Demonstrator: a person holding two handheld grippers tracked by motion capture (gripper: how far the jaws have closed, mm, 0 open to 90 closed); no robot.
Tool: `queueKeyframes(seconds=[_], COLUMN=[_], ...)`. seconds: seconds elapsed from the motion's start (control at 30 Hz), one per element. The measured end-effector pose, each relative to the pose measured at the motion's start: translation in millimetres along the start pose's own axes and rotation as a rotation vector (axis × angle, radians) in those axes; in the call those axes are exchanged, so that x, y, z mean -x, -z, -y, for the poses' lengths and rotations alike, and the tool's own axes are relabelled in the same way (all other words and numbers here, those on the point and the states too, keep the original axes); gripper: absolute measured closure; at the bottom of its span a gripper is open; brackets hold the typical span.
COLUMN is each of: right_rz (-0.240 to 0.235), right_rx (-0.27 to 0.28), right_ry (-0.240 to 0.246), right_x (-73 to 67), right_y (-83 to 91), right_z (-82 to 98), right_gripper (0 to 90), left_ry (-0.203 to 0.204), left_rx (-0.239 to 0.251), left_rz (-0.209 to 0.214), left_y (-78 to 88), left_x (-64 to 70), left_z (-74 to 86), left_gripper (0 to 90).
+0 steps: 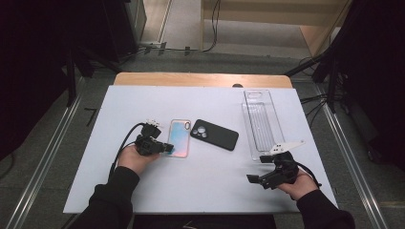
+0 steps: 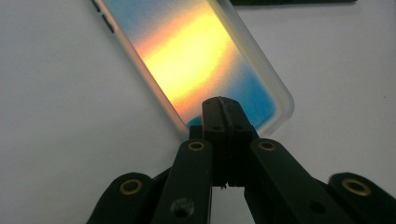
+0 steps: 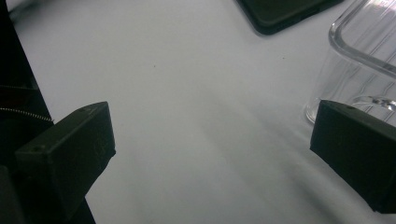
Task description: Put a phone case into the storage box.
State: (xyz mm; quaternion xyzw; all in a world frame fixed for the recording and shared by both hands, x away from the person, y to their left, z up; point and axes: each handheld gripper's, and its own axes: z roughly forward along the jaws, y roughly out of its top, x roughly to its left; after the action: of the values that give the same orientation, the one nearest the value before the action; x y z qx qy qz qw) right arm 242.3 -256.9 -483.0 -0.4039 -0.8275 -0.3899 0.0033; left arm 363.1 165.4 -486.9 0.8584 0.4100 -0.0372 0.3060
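Seen from the high view: white table point(image 1: 205, 186), wooden edge at twelve o'clock. Near the middle, slightly toward nine o'clock, a clear phone case point(image 1: 179, 138) with a blue and orange shimmer, lying flat. Just beside it at three o'clock, a black phone case point(image 1: 214, 134), camera cutout up, tilted, apart from the clear one. Farther toward three o'clock, a long clear plastic tray point(image 1: 260, 123), running from twelve to six.

Left gripper point(image 1: 165, 148) at nine o'clock of the clear case, held in the left hand point(image 1: 135, 159), tips at the case's near left edge. In the left gripper view point(image 2: 222, 116): jaws clenched together, pads meeting, tips over the lower corner of the clear phone case point(image 2: 196, 56); cannot tell whether any rim is pinched between them.

Right gripper point(image 1: 260, 175) at five o'clock on the table, in the right hand point(image 1: 301, 183), just below the tray's near end. In the right gripper view point(image 3: 212, 140): jaws released, wide apart, bare table between them, tray corner point(image 3: 359, 46) at two o'clock.
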Motion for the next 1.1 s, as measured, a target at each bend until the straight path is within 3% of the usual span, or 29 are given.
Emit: queueKeyframes(seconds=[0.2,0.3,1.1], right_rz=[0.001,0.001,0.0], right_rx=[-0.001,-0.003,0.001], right_ry=[0.0,-0.002,-0.001], right_x=[0.2,0.3,0.5], right_y=[0.1,0.0,0.9], right_z=[0.1,0.1,0.3], right_gripper=[0.0,0.0,0.0], left_ry=[0.019,0.005,0.075], left_rx=[-0.001,-0.008,-0.012], left_rz=[-0.01,-0.014,-0.038], left_y=[5.9,9.2,38.5], left_x=[-8.2,-11.1,-36.0], left_z=[4.5,6.5,32.0], left_gripper=[90.0,90.0,89.9])
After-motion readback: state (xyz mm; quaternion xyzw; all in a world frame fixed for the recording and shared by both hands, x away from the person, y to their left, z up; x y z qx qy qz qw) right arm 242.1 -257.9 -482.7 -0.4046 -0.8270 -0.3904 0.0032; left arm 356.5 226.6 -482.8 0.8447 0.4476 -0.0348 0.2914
